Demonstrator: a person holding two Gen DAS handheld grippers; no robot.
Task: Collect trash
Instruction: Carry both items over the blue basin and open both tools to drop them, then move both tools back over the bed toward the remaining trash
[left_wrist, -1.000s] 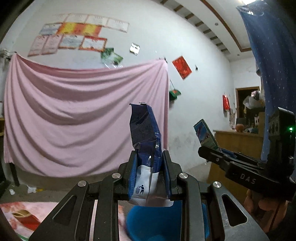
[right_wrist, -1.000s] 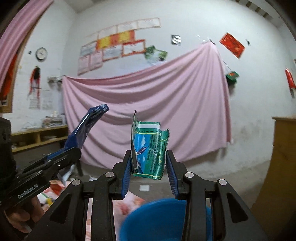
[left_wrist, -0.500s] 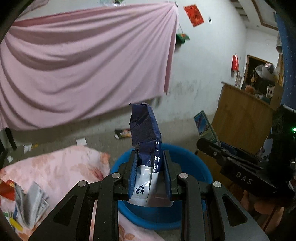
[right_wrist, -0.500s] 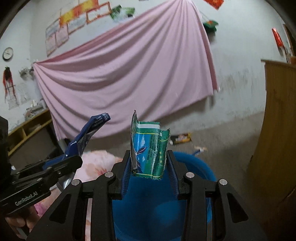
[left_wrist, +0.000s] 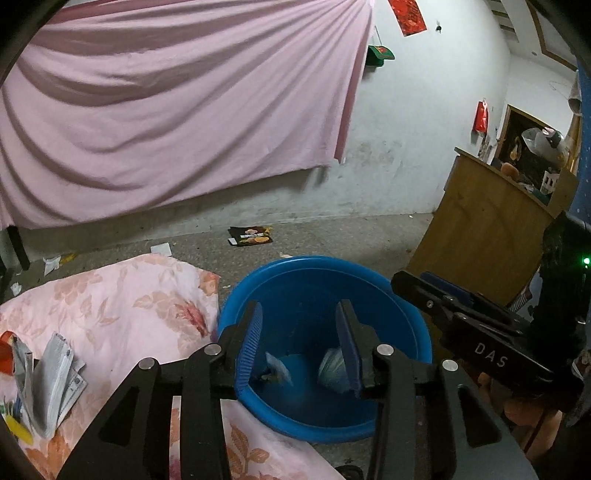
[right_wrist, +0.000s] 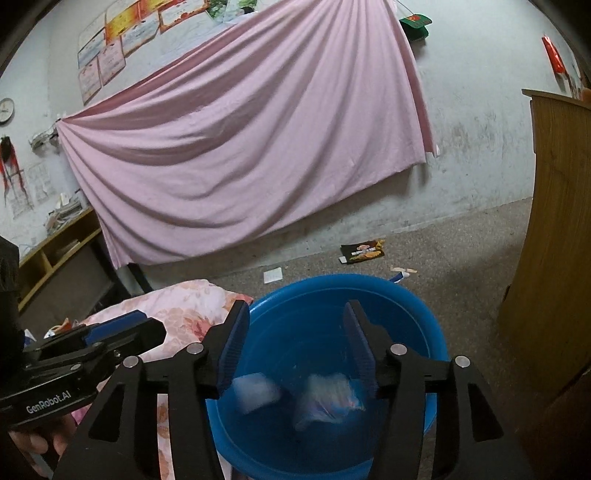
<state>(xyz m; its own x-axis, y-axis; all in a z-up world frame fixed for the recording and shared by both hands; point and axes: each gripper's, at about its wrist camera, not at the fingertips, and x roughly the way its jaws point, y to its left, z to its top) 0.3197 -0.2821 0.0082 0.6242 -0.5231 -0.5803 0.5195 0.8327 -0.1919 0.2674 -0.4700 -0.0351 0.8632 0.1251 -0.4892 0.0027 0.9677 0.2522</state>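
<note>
Blue round plastic basin (left_wrist: 417, 332) sits under both black two-finger grippers, left (left_wrist: 299, 347) and right (right_wrist: 295, 347), jaws just spread and empty, so crumpled wrappers (right_wrist: 325, 400) drop inside.

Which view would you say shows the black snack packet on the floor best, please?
The right wrist view: the packet lies unobstructed beyond the basin, its orange print clear. The left wrist view also shows it, similarly whole but duller.

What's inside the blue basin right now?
Two crumpled wrappers lie at the bottom of the blue basin: a pale one and a blurred one with red and blue print. The gripper fingers cover parts of the floor of the basin.
</note>
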